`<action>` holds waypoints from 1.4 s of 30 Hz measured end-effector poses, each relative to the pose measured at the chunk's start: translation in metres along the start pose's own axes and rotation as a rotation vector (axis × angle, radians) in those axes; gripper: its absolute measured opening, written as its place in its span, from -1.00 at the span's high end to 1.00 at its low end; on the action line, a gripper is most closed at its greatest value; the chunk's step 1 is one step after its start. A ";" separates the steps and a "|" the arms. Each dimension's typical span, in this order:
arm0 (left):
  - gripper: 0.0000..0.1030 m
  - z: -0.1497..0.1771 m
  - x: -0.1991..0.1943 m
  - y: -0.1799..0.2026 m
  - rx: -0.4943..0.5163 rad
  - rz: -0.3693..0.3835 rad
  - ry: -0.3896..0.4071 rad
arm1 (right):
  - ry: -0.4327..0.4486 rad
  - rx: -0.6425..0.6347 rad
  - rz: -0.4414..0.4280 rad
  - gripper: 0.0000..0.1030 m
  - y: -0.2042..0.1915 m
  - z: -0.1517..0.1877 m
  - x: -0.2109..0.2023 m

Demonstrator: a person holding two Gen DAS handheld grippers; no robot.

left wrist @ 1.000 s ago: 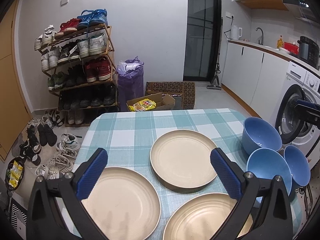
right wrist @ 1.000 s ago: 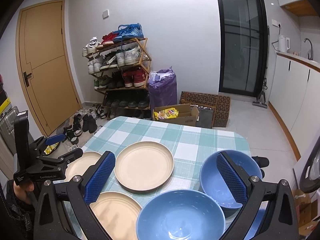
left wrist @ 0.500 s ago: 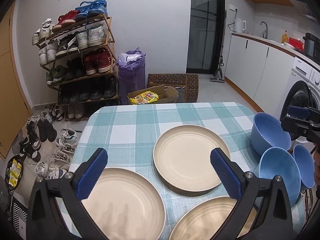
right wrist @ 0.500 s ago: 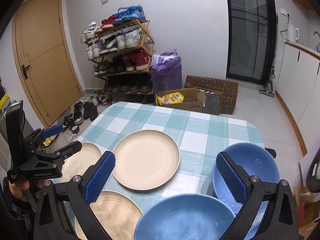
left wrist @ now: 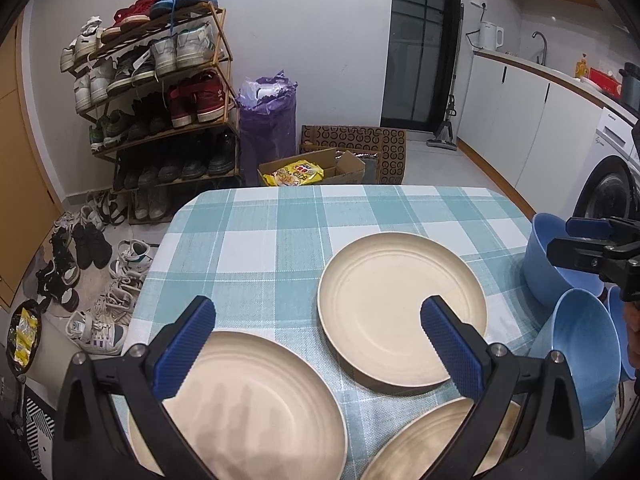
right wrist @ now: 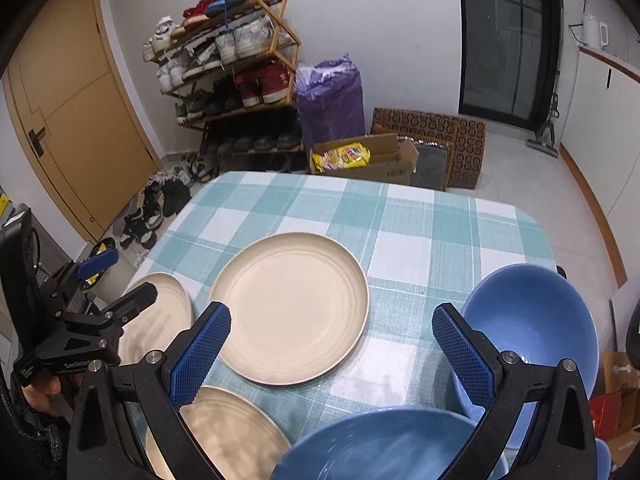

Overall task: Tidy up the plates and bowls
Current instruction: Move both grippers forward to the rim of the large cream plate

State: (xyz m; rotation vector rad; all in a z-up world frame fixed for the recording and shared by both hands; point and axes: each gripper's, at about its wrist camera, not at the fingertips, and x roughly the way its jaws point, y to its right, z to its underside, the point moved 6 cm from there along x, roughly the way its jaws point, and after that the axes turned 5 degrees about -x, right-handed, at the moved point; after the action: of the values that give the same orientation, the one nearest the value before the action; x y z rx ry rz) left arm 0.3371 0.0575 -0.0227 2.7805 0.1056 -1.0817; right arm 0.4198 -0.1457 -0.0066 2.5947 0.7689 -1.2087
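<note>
Three cream plates lie on the checked tablecloth (left wrist: 280,240): one in the middle (left wrist: 400,312), one near left (left wrist: 248,400), one at the near edge (left wrist: 432,440). Blue bowls stand at the right: a far bowl (right wrist: 532,320) and a near bowl (right wrist: 384,448). My left gripper (left wrist: 316,344) is open above the near plates with nothing between its fingers. My right gripper (right wrist: 332,348) is open too, hovering over the gap between the middle plate (right wrist: 292,304) and the bowls. In the left wrist view the right gripper (left wrist: 596,240) shows at the right, above the far bowl (left wrist: 552,264).
A shoe rack (left wrist: 156,80), a purple bag (left wrist: 268,120) and cardboard boxes (left wrist: 320,172) stand on the floor beyond the table. Kitchen cabinets and a washing machine (left wrist: 612,184) line the right. A wooden door (right wrist: 68,108) is at the left. Shoes litter the floor.
Both grippers have moved forward and lower over the table, so the plates and bowls look larger. Both stay open and hold nothing.
</note>
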 end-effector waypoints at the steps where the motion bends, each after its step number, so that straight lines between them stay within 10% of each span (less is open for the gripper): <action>1: -1.00 0.000 0.002 -0.001 -0.003 0.000 -0.004 | -0.012 0.002 -0.003 -0.99 0.001 0.000 0.004; 27: -0.96 0.015 0.066 0.000 0.017 0.001 -0.131 | -0.271 0.053 0.001 -0.91 0.015 0.010 0.102; 42: -0.37 0.027 0.087 0.007 0.013 0.038 -0.211 | -0.336 0.052 0.020 -0.68 0.021 0.015 0.123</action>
State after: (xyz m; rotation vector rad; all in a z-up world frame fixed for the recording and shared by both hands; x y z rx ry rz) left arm 0.3847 0.0468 -0.1004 2.6471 0.0200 -1.3613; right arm 0.4869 -0.1227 -0.1102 2.3374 0.6473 -1.6206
